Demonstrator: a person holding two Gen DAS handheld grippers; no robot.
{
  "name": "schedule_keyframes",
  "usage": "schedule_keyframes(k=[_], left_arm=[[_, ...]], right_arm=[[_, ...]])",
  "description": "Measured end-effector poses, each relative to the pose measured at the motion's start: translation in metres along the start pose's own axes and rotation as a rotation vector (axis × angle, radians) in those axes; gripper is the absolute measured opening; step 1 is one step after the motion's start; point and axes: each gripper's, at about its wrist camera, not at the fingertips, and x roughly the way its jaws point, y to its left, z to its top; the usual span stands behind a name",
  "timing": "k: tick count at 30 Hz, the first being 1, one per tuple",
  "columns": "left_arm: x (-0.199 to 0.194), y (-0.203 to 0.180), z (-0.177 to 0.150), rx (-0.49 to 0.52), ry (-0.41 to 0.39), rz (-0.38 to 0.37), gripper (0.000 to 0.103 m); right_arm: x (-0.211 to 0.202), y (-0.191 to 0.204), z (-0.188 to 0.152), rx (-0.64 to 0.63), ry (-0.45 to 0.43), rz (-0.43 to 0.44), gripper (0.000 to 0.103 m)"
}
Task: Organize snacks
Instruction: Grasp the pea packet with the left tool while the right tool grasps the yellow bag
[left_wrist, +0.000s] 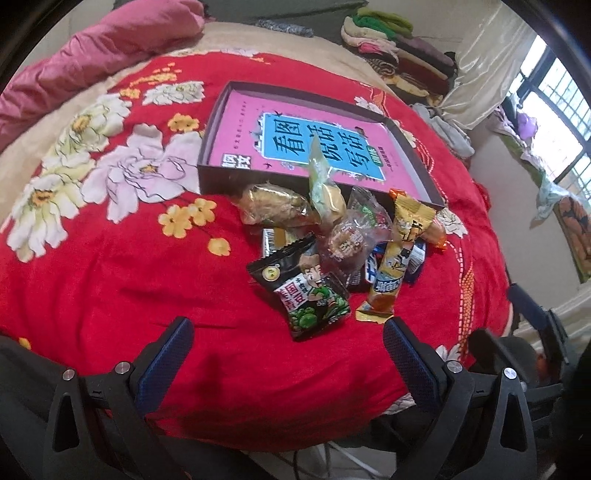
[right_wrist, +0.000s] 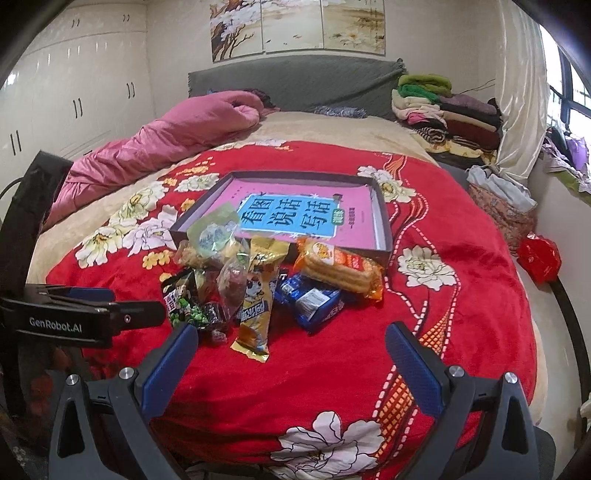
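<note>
A pile of wrapped snacks (left_wrist: 332, 243) lies on the red flowered blanket, just in front of a shallow dark box (left_wrist: 207, 173) with a pink book in its bottom. The pile also shows in the right wrist view (right_wrist: 266, 280), in front of the box (right_wrist: 384, 225). It holds a black pea packet (left_wrist: 310, 295), a yellow bar (left_wrist: 395, 266), a blue packet (right_wrist: 314, 302) and an orange biscuit pack (right_wrist: 340, 269). My left gripper (left_wrist: 288, 332) is open and empty, just short of the pea packet. My right gripper (right_wrist: 291, 339) is open and empty, near the pile's front.
The blanket (right_wrist: 332, 387) covers a bed; a pink quilt (right_wrist: 166, 136) lies at the back left and folded clothes (right_wrist: 443, 110) at the back right. A red bag (right_wrist: 539, 254) sits off the bed's right edge. The left gripper's body (right_wrist: 74, 317) reaches in from the left.
</note>
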Motion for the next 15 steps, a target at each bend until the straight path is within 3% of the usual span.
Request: schedule_keyframes(k=[6, 11, 15], left_arm=[[0.016, 0.005, 0.004, -0.050, 0.056, -0.073, 0.094], [0.028, 0.004, 0.008, -0.068, 0.089, -0.099, 0.076], [0.036, 0.005, 0.010, -0.101, 0.116, -0.124, 0.072]], right_arm=[[0.017, 0.002, -0.001, -0.007, 0.044, 0.014, 0.103], [0.028, 0.003, -0.003, -0.006, 0.076, 0.030, 0.103], [0.041, 0.006, -0.004, -0.015, 0.112, 0.058, 0.100]])
